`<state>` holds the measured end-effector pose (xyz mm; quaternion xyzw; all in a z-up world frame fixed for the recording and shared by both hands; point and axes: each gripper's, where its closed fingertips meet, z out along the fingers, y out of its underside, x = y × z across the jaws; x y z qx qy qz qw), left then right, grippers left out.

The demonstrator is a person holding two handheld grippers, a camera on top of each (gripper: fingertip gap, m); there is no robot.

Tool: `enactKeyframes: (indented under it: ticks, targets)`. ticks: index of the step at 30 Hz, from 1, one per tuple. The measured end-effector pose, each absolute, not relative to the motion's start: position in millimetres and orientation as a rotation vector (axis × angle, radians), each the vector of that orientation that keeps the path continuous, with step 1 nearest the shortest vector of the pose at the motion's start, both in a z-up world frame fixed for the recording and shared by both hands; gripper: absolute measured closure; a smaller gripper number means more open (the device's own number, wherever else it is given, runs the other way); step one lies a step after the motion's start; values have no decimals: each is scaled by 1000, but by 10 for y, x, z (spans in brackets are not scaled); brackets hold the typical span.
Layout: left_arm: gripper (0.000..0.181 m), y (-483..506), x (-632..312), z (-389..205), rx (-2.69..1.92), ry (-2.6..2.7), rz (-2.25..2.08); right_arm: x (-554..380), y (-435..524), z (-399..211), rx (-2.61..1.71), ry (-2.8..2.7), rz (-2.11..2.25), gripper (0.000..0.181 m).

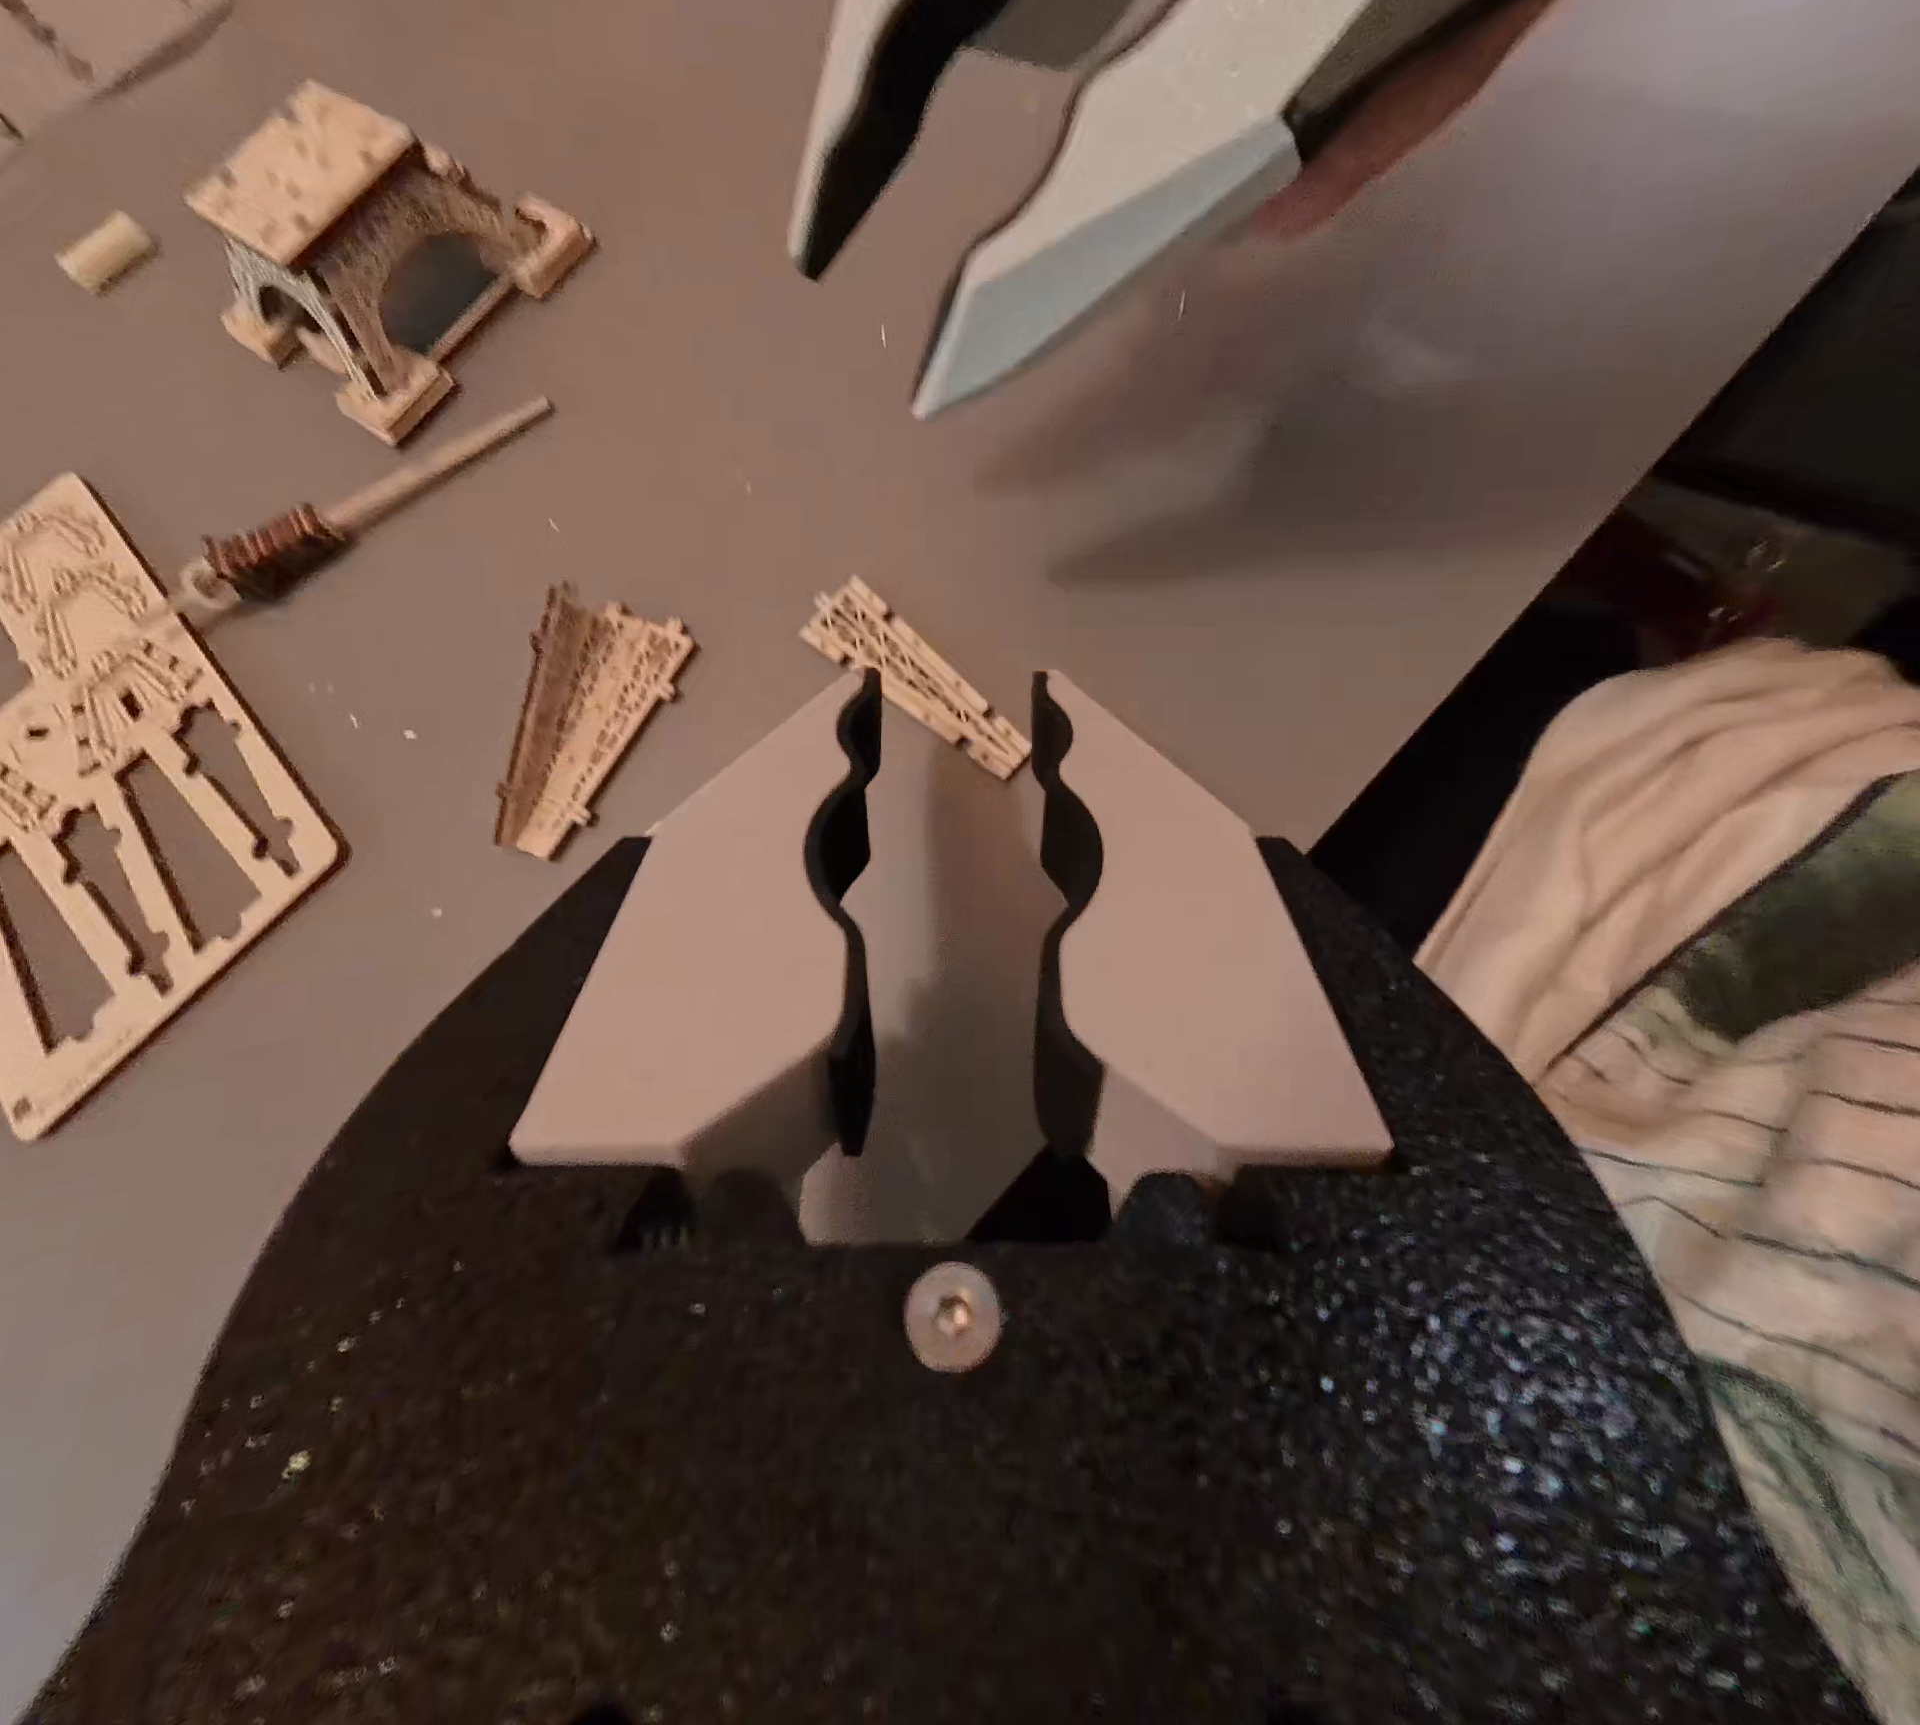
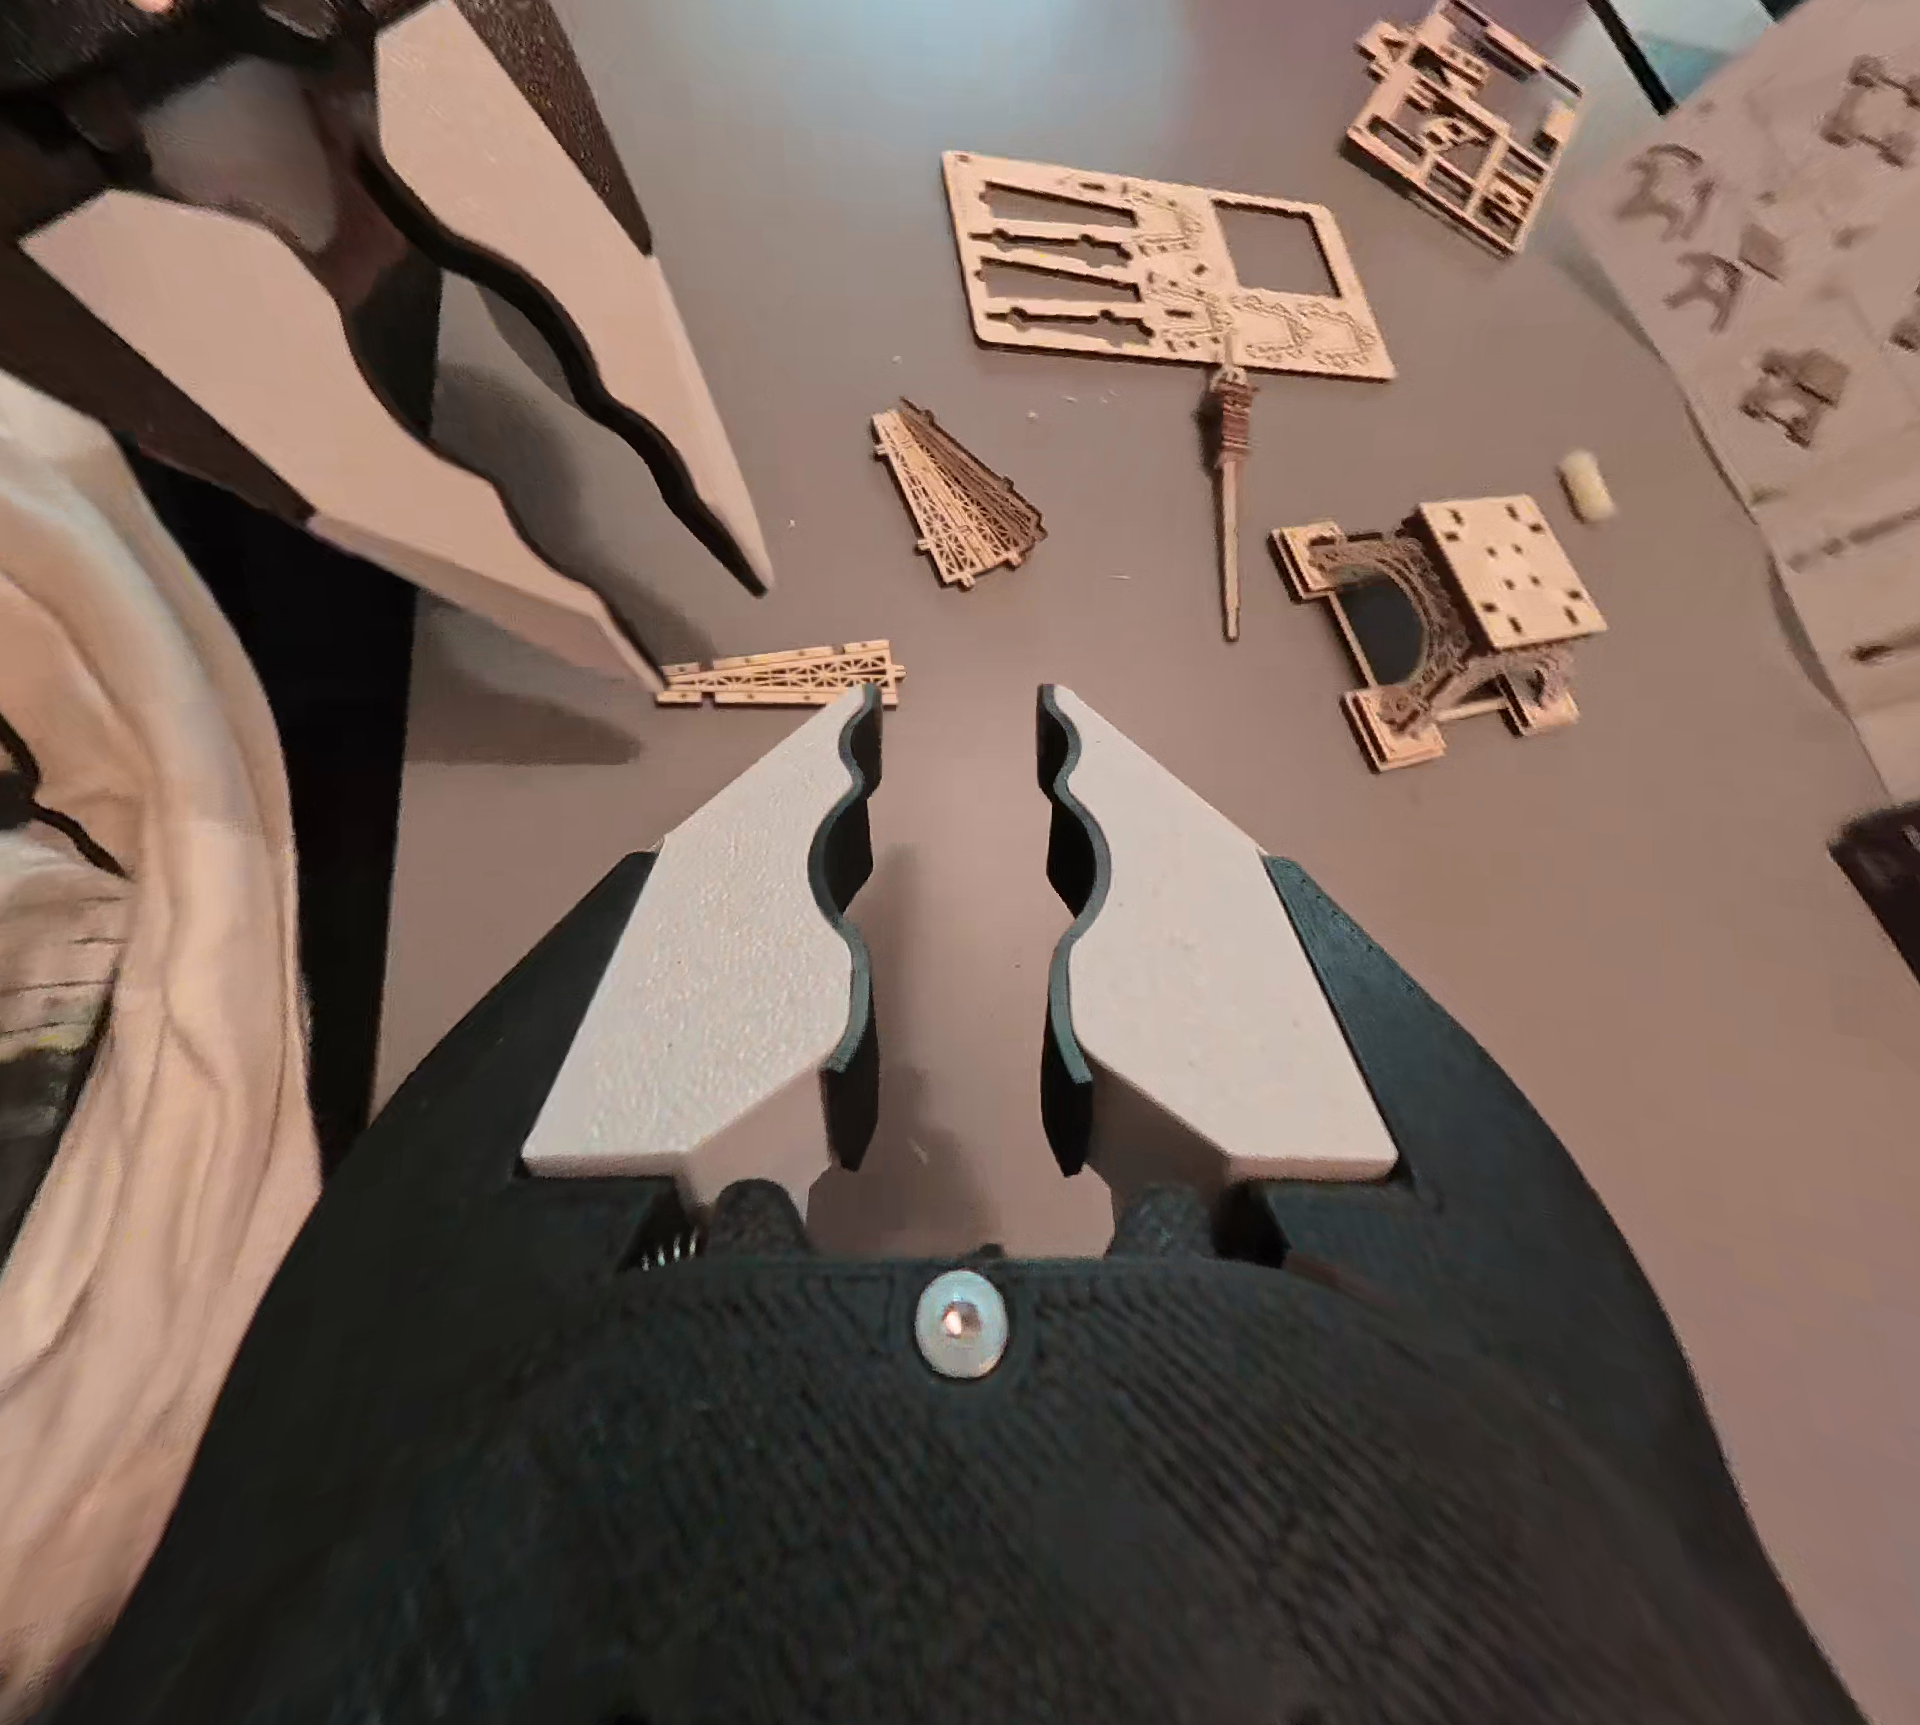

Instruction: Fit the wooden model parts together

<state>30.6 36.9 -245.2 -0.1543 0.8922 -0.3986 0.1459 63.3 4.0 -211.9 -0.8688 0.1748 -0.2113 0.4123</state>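
A flat wooden lattice panel [image 1: 914, 673] lies on the grey table just beyond my left gripper [image 1: 956, 688], which is open and empty. The panel also shows in the right wrist view [image 2: 784, 673], just left of my right gripper [image 2: 958, 704], also open and empty. A folded lattice section [image 1: 587, 725] [image 2: 956, 496] lies nearby. The assembled arched tower base [image 1: 379, 262] [image 2: 1455, 626] stands farther off. A thin spire piece [image 1: 343, 522] [image 2: 1226, 470] lies between them. The right gripper appears in the left wrist view [image 1: 862, 335], and the left gripper in the right wrist view [image 2: 717, 626].
A punched-out wooden sheet [image 1: 114, 802] [image 2: 1164, 262], a second frame piece [image 2: 1460, 137], a small pale cylinder [image 1: 104, 250] [image 2: 1587, 486] and an instruction sheet [image 2: 1787, 304] lie on the table. The table edge [image 1: 1558, 636] and pale cloth [image 1: 1662, 896] are close by. Across from one pair of fingers to the other is roughly 6 cm. From the left gripper's tips to the folded lattice section [image 1: 587, 725] is close to 7 cm. It turns up in the right wrist view [image 2: 941, 491] as well.
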Motion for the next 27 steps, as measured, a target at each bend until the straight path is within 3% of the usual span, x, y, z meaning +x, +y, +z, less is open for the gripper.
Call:
enactKeyframes:
  ticks: [1, 4, 9, 17, 21, 27]
  targets:
    - [151, 387, 302, -2545, -458, 2583, -1083, 660, 56, -2170, -2209, 412, -539, 154]
    - [149, 400, 278, -2653, -519, 2588, -1057, 716, 113, -2260, -2267, 315, -540, 152]
    - [172, 518, 324, -2670, -487, 2621, -1065, 606, 281, -2353, -2297, 138, -380, 146]
    - [181, 802, 486, -2608, 76, 2590, -1082, 670, 491, -2359, -2232, 26, -313, 152]
    - [181, 897, 625, -2551, 57, 2612, -1096, 817, 450, -2430, -2275, 22, -413, 152]
    - [158, 870, 780, -2574, -161, 2624, -1087, 816, 404, -2538, -2316, 119, -334, 156]
